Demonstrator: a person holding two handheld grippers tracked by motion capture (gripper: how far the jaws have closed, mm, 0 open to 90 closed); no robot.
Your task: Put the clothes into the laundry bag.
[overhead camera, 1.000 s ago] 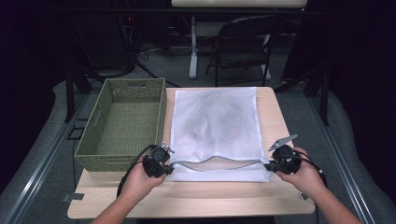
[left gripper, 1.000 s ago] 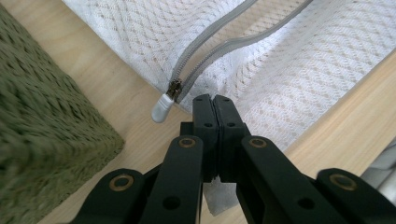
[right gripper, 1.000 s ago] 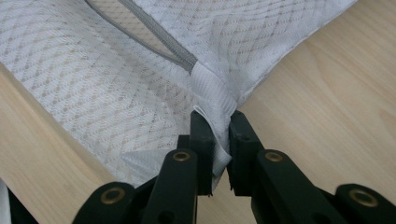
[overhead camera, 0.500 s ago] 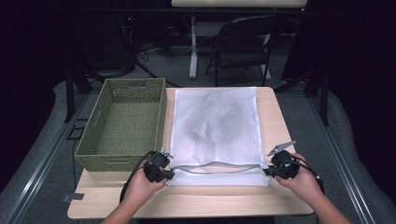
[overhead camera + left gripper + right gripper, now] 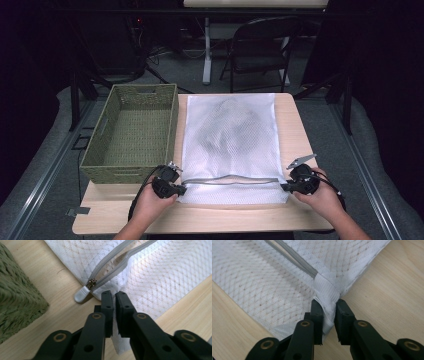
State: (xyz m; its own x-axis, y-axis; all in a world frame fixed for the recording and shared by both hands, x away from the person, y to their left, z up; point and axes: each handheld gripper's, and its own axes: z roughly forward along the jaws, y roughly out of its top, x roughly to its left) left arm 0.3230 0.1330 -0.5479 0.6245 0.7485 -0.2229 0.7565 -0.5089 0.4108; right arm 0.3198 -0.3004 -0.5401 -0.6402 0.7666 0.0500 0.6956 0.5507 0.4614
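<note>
A white mesh laundry bag (image 5: 230,135) lies flat on the wooden table (image 5: 295,125), with something dark inside it. Its grey zipper (image 5: 230,180) runs along the near edge and gapes slightly. My left gripper (image 5: 181,189) is at the bag's near left corner, just below the white zipper pull (image 5: 82,293). Its jaws (image 5: 113,293) have just been opening and stand a narrow slit apart, with mesh loose between them. My right gripper (image 5: 284,187) is at the near right corner. Its jaws (image 5: 329,301) have also just been opening, and the white end tab (image 5: 325,291) sits slack between them.
A green woven basket (image 5: 100,170) stands left of the bag, close to my left hand. A folding chair (image 5: 260,55) and table legs stand on the floor beyond the far edge. Bare wood runs along the near edge and the right side.
Both hands have sunk toward the table. The bag's near edge, held up and arched before, now lies flat with the zipper nearly straight.
</note>
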